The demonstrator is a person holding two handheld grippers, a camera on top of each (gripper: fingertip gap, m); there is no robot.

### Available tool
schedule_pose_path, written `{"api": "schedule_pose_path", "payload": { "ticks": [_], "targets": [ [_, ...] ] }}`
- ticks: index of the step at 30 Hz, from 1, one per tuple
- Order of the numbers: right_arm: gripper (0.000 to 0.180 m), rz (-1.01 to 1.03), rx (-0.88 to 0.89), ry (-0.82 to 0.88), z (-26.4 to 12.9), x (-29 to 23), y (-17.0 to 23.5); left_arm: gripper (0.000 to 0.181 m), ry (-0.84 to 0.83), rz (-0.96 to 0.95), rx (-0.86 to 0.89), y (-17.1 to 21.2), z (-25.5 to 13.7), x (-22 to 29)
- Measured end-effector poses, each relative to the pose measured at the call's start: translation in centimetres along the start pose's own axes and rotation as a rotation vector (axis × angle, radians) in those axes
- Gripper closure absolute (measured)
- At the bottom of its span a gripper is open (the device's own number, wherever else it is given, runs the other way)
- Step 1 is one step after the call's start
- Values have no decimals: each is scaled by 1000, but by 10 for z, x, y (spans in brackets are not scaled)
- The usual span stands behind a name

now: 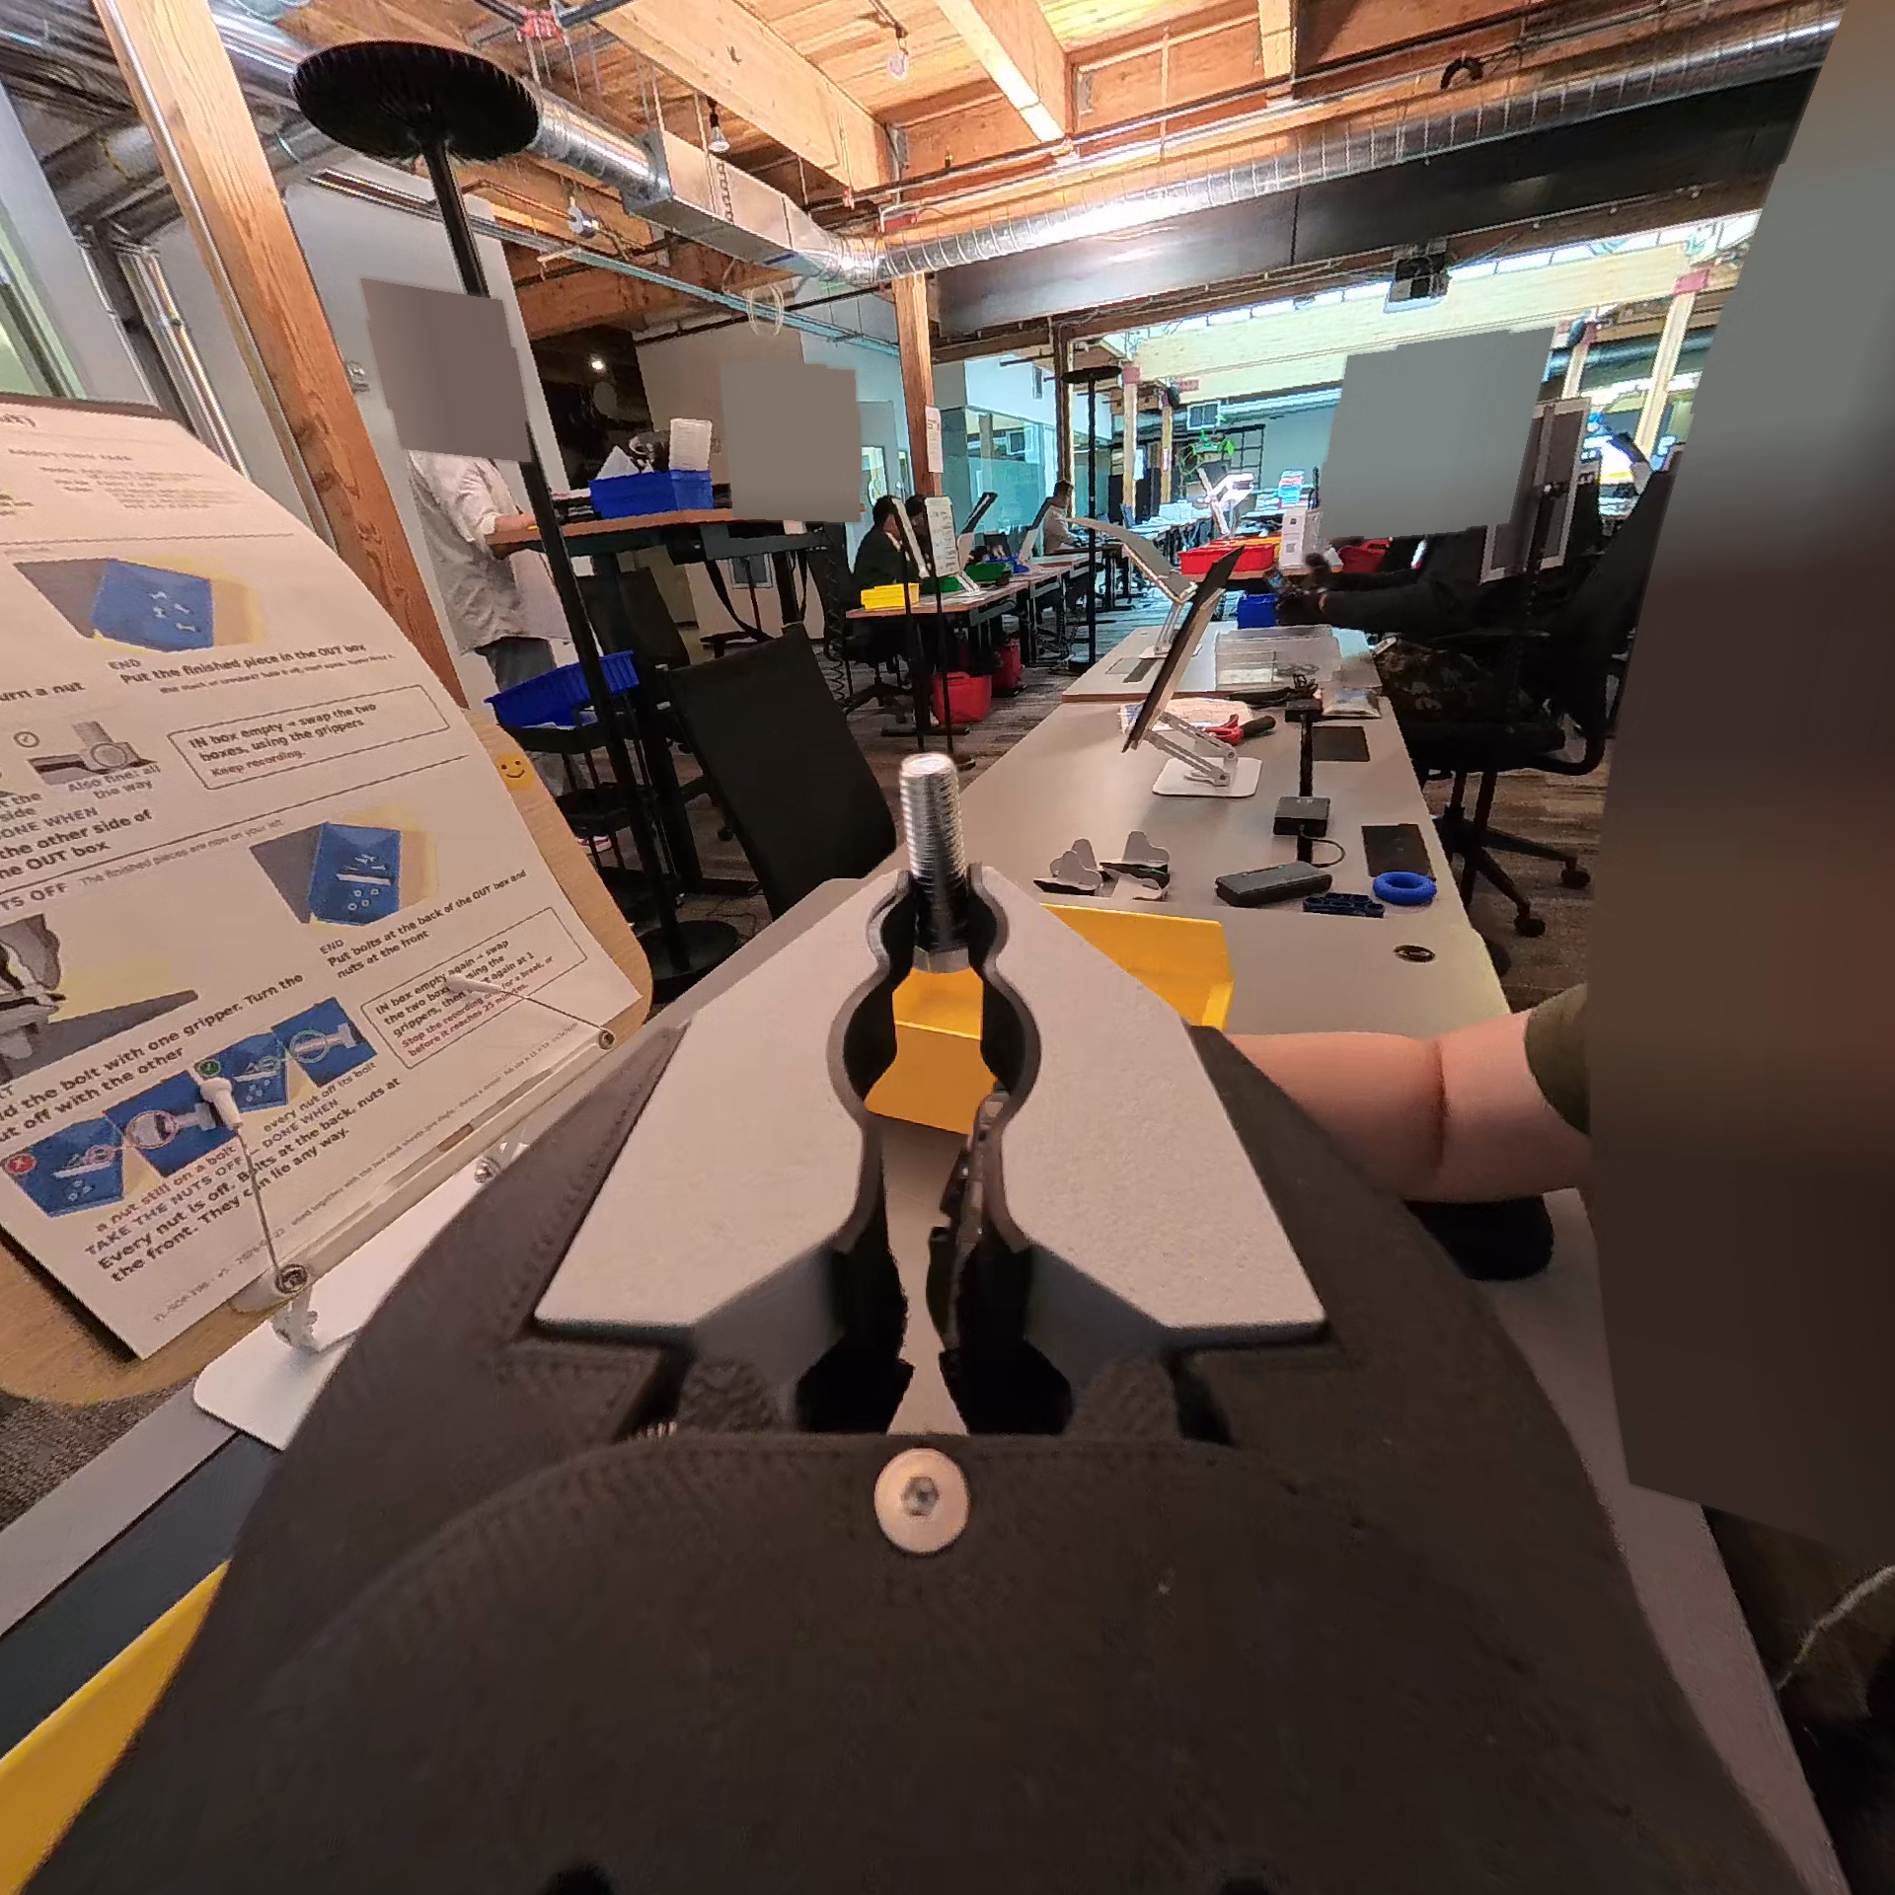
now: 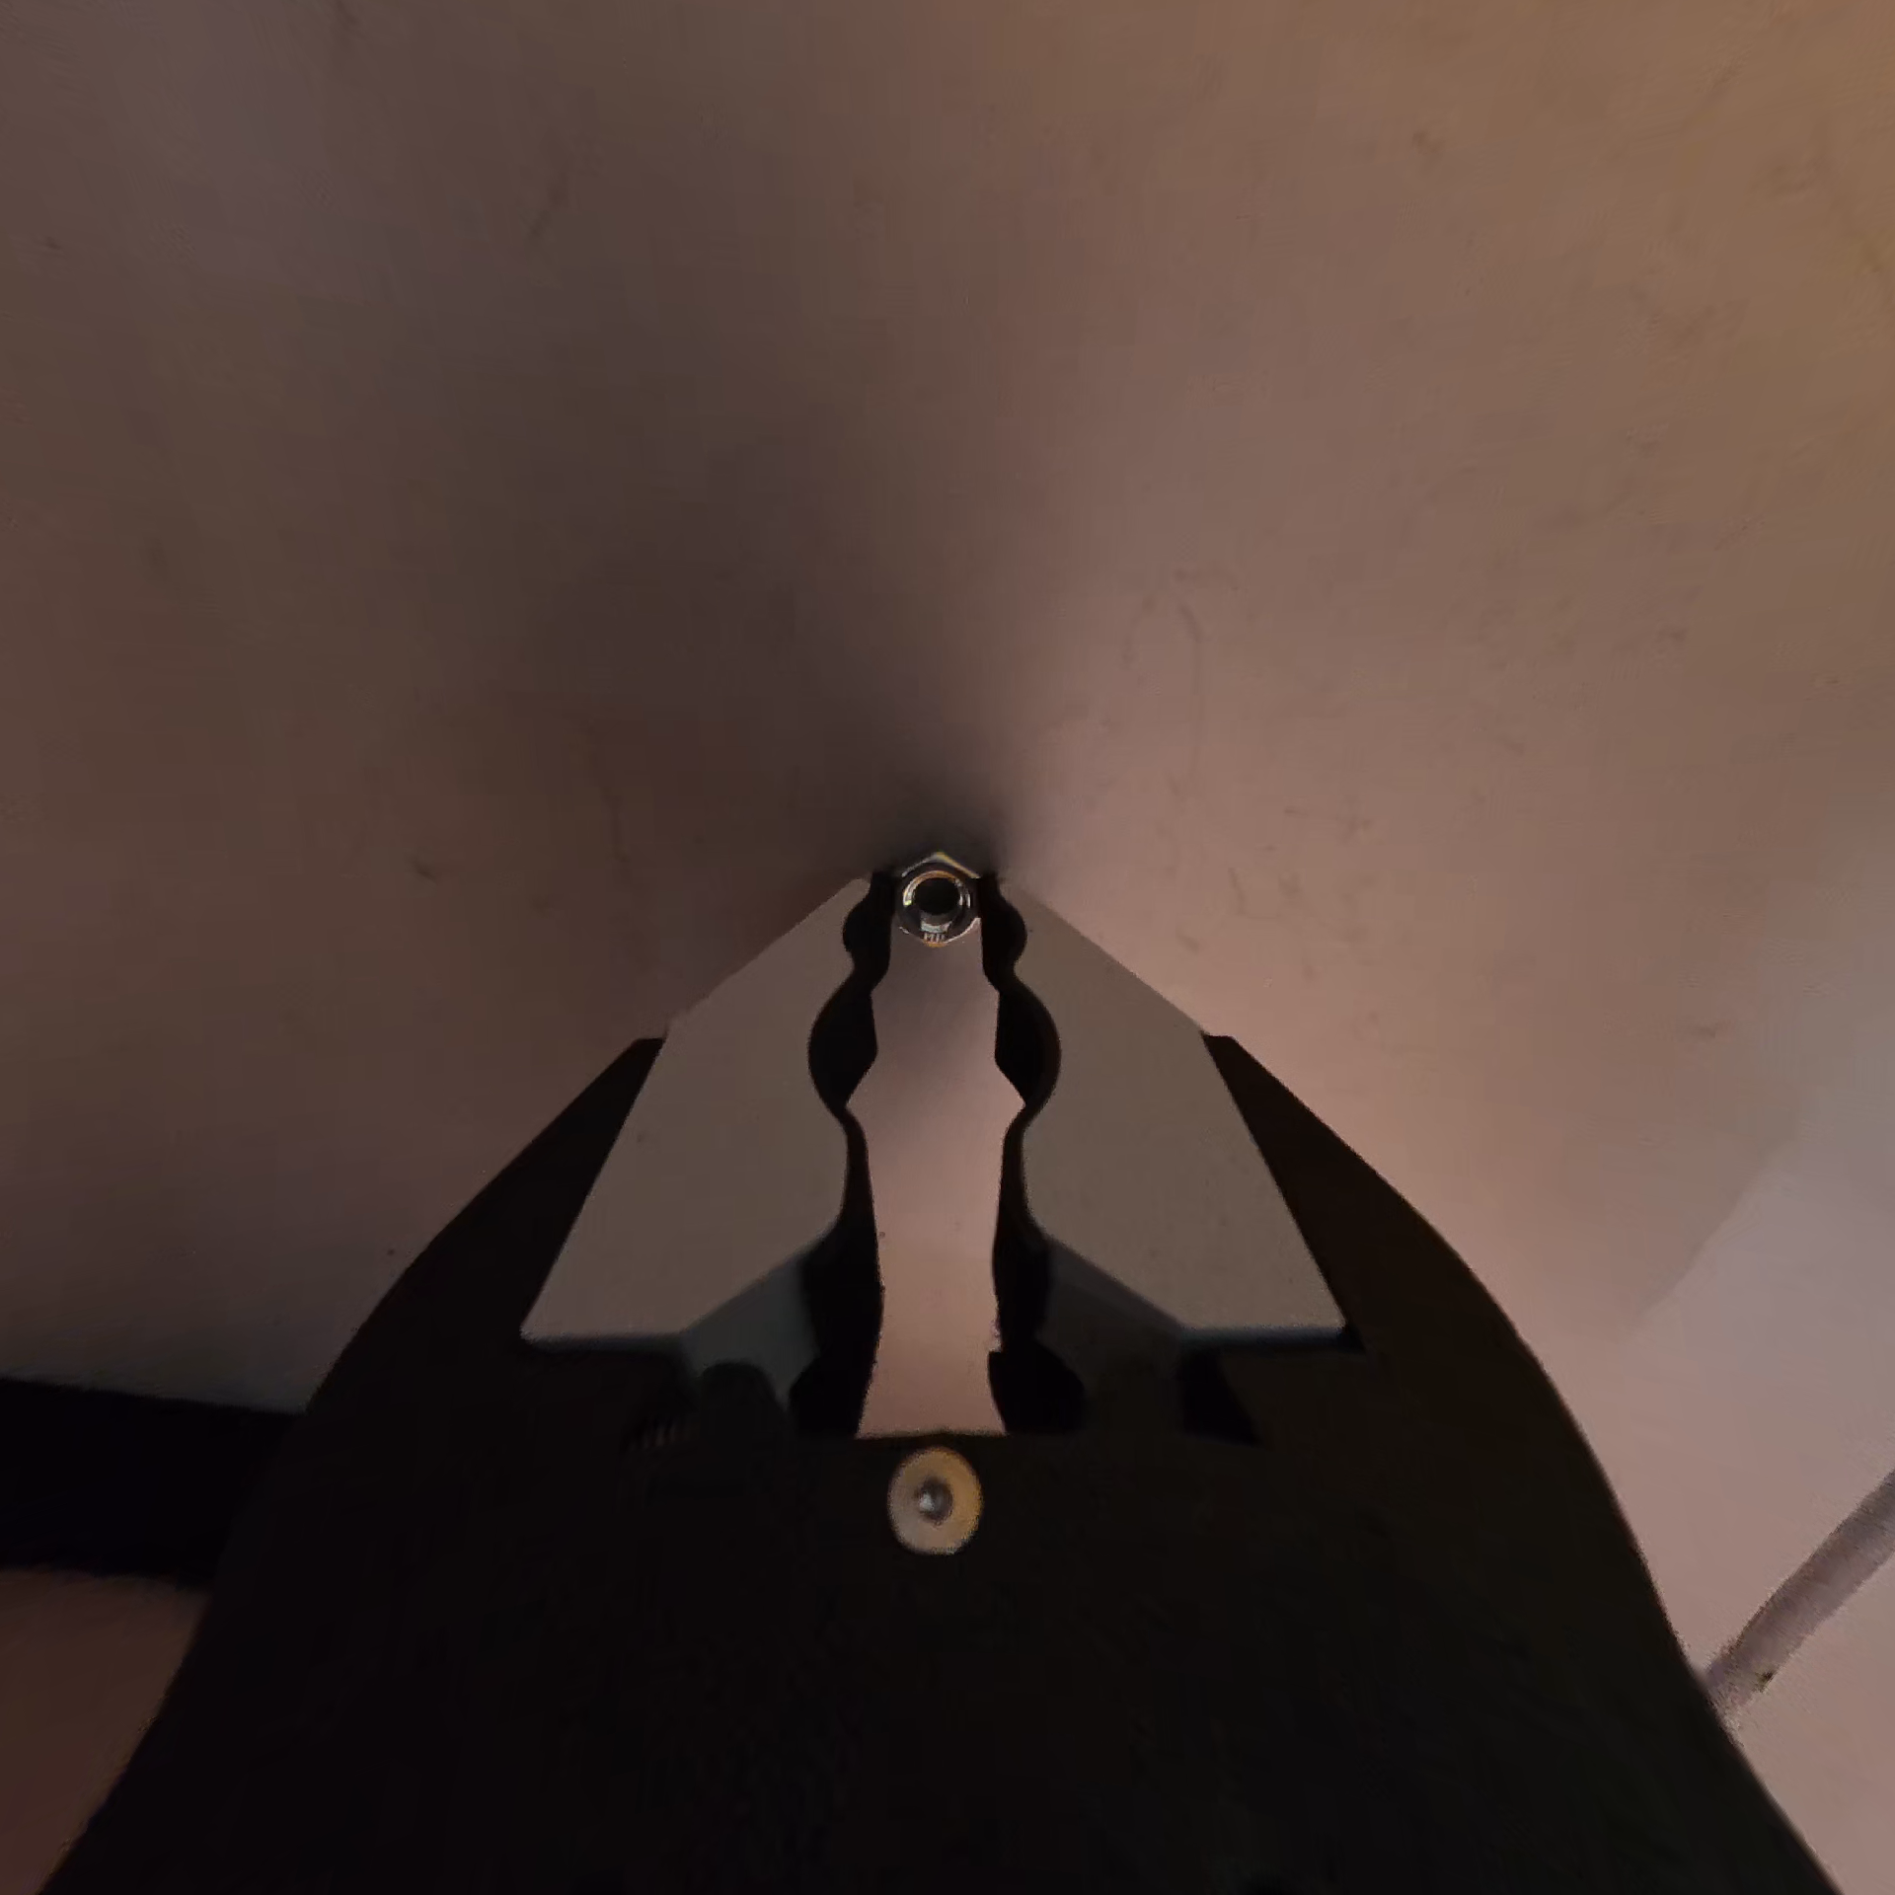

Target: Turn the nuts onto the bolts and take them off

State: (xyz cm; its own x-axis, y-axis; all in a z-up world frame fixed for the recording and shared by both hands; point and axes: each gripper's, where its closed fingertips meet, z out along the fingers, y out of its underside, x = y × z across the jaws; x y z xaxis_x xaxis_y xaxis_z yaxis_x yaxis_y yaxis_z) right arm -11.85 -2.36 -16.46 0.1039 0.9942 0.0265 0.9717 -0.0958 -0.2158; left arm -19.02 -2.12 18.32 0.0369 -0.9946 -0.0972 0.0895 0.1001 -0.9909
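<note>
The left gripper (image 1: 933,923) has its jaws closed on a bolt (image 1: 931,820), clamped near the head at the very tip, the threaded shank standing out beyond the jaws and bare of any nut. The right gripper (image 2: 935,908) has its jaws pinched on a nut (image 2: 933,904) at their tips, its bore facing back up between them, over a dim, plain worktop (image 2: 1436,513).

The likeliest trouble, as I judge it, is cross-threading: if the nut meets the shank tilted, it will bind instead of running on. Both holds sit at the extreme tips of the jaws, so a sideways push at contact could twist the bolt in its grip or pop the small nut free, and it would roll off across the worktop.

Only the left wrist view shows the bolt, the yellow bin (image 1: 1148,949) beyond the jaws, the instruction sheet (image 1: 236,872) to their left and a forearm (image 1: 1405,1107) to their right. Only the right wrist view shows the nut; nothing in it reveals where the bolt lies.
</note>
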Motion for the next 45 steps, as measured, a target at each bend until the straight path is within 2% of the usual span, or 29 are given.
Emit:
{"api": "schedule_pose_path", "payload": {
  "ticks": [1,3,6,9,11,14,17,21,27,40,45],
  "targets": [
    [164,-34,-6,3,-2,-2,1,173,-13,-1,3,2,2,-3],
    [164,-125,47,-8,-18,-13,-5,173,-63,7,6,9,9,-15],
    [164,-222,229,43,-73,-30,-24,173,-156,38,-8,30,25,-37],
    [164,-319,456,190,-143,-44,-37,173,-158,55,-78,67,54,-42],
    [164,-388,591,351,-188,-48,-38,173,-123,71,-139,99,79,-34],
    [164,-378,612,561,-224,-34,-14,173,-101,119,-191,145,112,-21],
    [164,-273,467,659,-220,-3,23,173,-40,168,-203,185,133,-3],
    [164,-203,343,616,-192,21,45,173,-35,302,-302,220,141,5],
    [164,-240,369,595,-187,18,34,173,-40,430,-292,210,139,10],
    [164,-237,289,505,-168,7,37,173,2,675,-372,225,139,21],
    [164,-215,260,516,-167,8,37,173,-2,670,-387,227,139,21]
  ]
}}
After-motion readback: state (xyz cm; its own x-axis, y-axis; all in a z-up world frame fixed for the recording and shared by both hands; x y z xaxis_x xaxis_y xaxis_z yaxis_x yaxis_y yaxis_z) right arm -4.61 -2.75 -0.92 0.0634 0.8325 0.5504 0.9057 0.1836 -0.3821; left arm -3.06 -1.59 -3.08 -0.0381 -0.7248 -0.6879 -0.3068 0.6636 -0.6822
